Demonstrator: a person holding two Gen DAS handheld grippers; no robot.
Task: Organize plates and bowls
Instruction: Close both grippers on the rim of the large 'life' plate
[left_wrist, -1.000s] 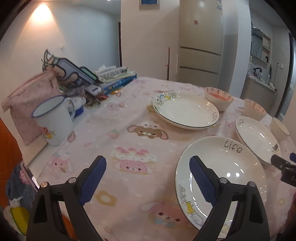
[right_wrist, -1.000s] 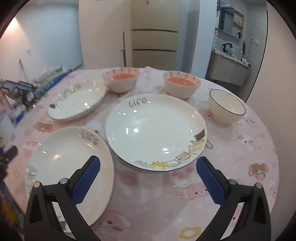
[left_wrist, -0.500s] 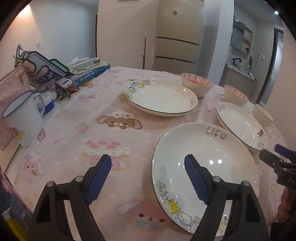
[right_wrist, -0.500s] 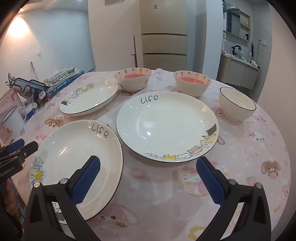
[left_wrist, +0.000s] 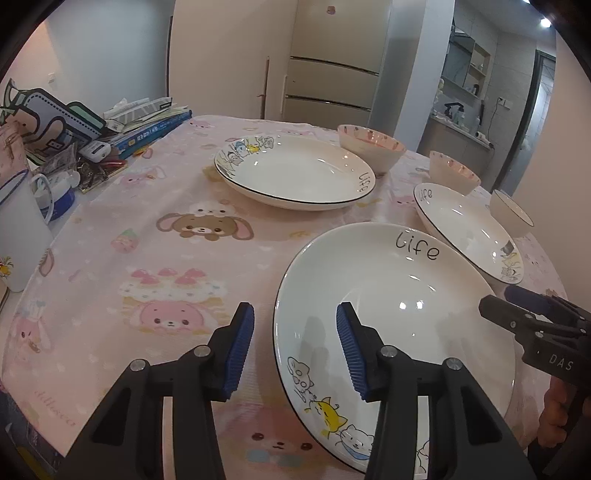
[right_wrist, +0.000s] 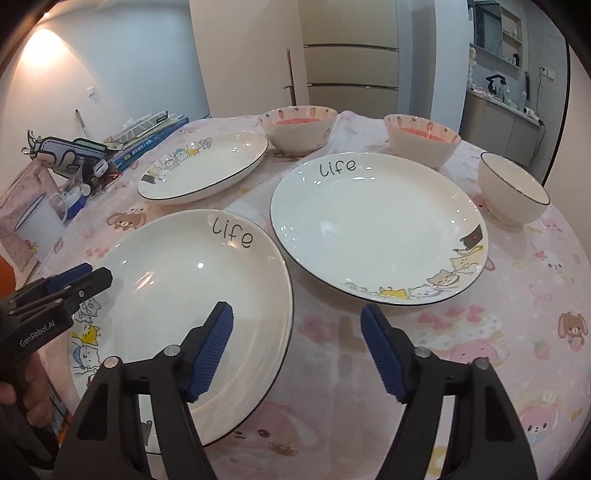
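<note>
Near plate (left_wrist: 399, 295): sitting lower right in the left view, lower left in the right view; white, shiny, round, cat drawings.
Left gripper (left_wrist: 295, 347): closing in just now, rim between the jaws, not pinching yet.
Right gripper (right_wrist: 297, 347): closing too, straddling the other rim, not touching.
Meaning: likely getting ready for lifting and stacking.
Tablecloth (left_wrist: 155, 266): soft, pink.
</note>
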